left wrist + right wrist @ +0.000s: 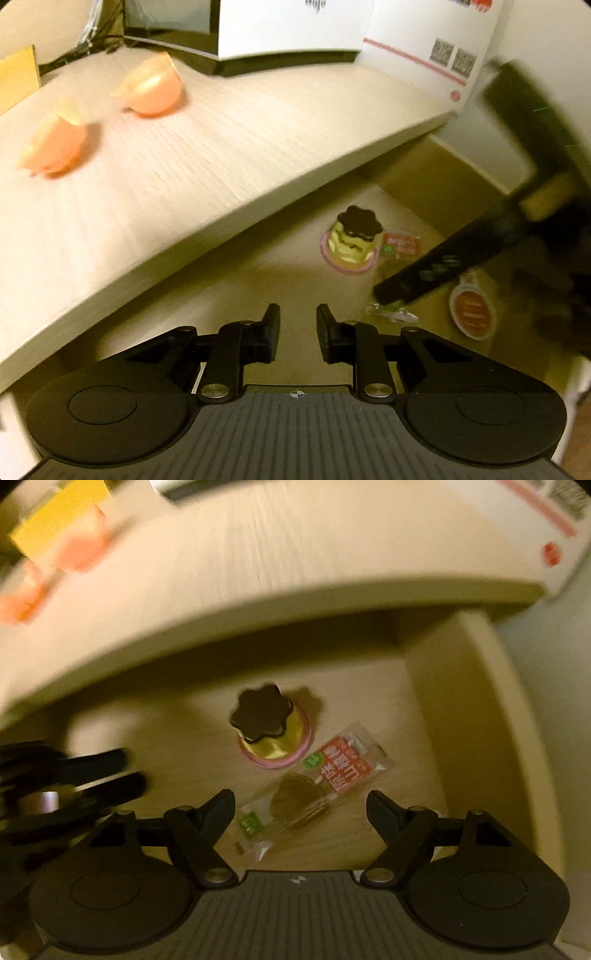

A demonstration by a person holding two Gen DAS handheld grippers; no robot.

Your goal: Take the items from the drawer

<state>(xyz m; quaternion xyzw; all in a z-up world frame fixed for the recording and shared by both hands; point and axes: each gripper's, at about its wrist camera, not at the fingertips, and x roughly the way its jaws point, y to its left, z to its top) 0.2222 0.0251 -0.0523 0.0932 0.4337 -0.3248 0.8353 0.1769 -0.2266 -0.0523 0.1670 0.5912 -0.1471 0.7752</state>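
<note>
The open drawer (432, 701) holds a toy cake (273, 727) with a dark brown flower-shaped top, yellow layers and a pink base. Beside it lies a clear snack packet (314, 794) with a red label and a round brown biscuit inside. My right gripper (300, 799) hangs open and wide just above the packet, a finger on either side of it. In the left wrist view the cake (351, 240) and packet (400, 245) lie ahead to the right. My left gripper (298, 325) is open over bare drawer floor, holding nothing. The right gripper's finger (424, 273) reaches in from the right.
The tabletop (184, 147) overhangs the back of the drawer. On it sit two orange toy pieces (151, 88) (55, 144), a white box (291, 26) and a white carton (424, 44). A round orange-labelled item (472, 310) lies at the drawer's right.
</note>
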